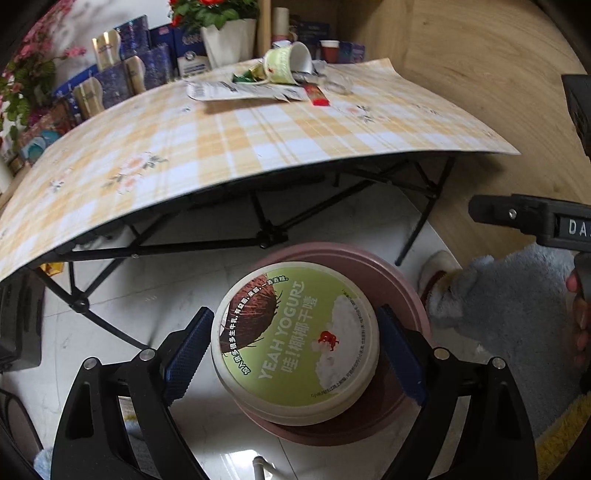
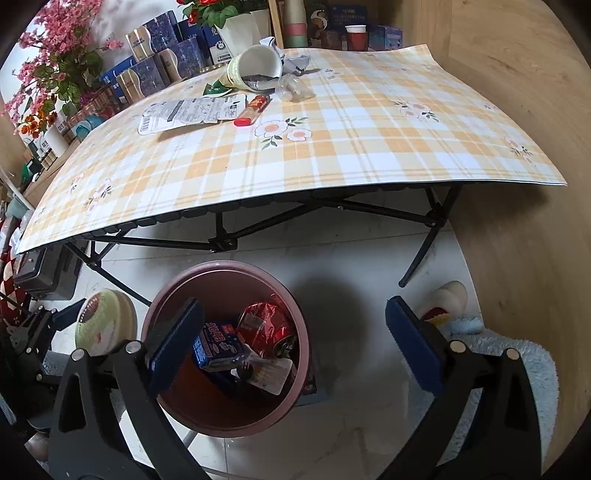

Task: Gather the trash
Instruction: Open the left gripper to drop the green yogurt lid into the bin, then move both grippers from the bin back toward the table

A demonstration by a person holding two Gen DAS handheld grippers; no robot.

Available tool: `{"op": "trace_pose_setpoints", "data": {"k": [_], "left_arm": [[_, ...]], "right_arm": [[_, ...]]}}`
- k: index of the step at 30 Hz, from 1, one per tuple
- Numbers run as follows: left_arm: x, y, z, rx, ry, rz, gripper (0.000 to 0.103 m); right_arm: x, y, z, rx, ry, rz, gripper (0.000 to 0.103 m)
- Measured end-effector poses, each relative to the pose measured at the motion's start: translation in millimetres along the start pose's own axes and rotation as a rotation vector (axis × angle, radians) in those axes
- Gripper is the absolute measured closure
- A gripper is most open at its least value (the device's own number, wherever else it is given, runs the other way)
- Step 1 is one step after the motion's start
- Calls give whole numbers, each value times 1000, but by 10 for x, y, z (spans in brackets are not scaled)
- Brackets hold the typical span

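Observation:
My left gripper (image 1: 295, 345) is shut on a round green-lidded yogurt tub (image 1: 295, 341) and holds it right above the pink trash bin (image 1: 402, 284) on the floor. The tub also shows in the right wrist view (image 2: 105, 321), left of the bin (image 2: 221, 273). My right gripper (image 2: 293, 334) is open and empty over the bin's right side. The bin holds a red wrapper (image 2: 266, 321), a blue carton (image 2: 218, 345) and a clear packet (image 2: 269, 373). On the table lie a tipped paper cup (image 2: 255, 68), a flat printed wrapper (image 2: 184, 112), a red tube (image 2: 253, 109) and crumpled clear plastic (image 2: 293, 86).
The folding table (image 2: 332, 155) has a yellow plaid cloth and black legs. Boxes (image 2: 162, 62) and flower pots (image 2: 240, 31) line its far edge. A wooden wall (image 2: 517, 110) stands on the right. A slipper (image 2: 447, 299) and fluffy blue fabric (image 2: 517, 354) lie on the white floor.

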State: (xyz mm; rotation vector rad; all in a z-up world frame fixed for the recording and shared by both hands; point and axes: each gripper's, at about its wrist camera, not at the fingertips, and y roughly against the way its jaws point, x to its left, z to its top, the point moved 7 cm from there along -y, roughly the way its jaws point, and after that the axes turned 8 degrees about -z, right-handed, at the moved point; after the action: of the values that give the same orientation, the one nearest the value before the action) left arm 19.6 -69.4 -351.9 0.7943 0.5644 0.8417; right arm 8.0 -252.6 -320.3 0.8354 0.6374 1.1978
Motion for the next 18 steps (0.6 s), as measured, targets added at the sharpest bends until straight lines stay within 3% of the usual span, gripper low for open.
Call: {"op": "trace_pose_setpoints", "data": {"k": [8,18], "left_arm": [[-12,-48,-35,28,20,-23,10],[125,-2,-24,15,85,-8,9]], "right_arm": [[-8,-35,-19,16,-3,-5,6],[16,-41,-29,21,4,-3,6]]}}
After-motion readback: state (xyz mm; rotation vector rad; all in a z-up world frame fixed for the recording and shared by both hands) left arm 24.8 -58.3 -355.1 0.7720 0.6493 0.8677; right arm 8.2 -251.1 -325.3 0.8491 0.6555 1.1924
